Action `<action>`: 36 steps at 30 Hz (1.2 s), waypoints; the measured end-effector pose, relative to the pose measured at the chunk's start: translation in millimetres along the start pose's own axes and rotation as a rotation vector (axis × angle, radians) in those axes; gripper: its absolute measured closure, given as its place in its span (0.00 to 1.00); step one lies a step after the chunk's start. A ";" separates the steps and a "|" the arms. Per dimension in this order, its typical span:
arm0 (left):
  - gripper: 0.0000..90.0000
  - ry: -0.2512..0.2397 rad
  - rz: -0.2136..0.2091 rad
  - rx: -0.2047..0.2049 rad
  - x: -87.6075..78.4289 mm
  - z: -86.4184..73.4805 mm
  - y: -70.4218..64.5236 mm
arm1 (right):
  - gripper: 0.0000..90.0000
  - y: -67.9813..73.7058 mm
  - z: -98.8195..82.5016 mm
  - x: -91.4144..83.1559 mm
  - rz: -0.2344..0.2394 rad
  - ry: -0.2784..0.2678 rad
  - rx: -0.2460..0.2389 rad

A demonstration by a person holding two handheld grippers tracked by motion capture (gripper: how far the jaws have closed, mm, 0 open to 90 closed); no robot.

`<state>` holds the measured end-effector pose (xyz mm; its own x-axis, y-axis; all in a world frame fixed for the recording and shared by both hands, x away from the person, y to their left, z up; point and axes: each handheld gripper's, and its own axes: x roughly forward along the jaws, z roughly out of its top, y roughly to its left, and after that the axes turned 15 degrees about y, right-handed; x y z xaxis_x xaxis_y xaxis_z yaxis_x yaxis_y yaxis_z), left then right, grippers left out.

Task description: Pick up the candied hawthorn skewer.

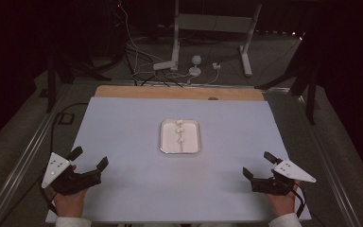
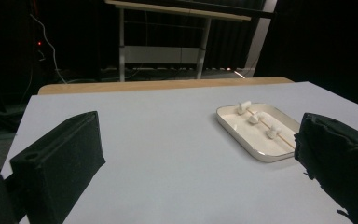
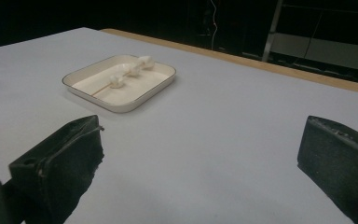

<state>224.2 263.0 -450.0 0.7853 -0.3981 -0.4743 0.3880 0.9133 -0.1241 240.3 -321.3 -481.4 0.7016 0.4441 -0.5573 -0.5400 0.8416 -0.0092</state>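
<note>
Evidently nothing begun: left gripper [image 1: 90, 158] found at the near left table edge, jaws spread and empty; tray [image 1: 165, 142] at mid-table, well apart, with three white pieces on a skewer [image 1: 180, 133] untouched; right gripper [image 1: 257, 163] likewise released, near right.

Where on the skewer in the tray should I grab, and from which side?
Probably the bare near end of the skewer, below the last of three white pieces. It lies flat along the tray, pointing toward you, so come down from above with the jaws across the stick. Both the left gripper and right gripper are open.
</note>
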 end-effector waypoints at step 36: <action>0.02 0.093 -0.102 0.030 51.8 49.9 -24.9 | 0.00 3.9 -0.5 3.4 0.008 0.015 -0.011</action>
<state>279.4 215.3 -427.9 0.6934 -0.4774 -0.5398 0.4787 0.8650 -0.1501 240.4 -316.7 -483.8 0.6903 0.4462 -0.5695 -0.5509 0.8345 -0.0140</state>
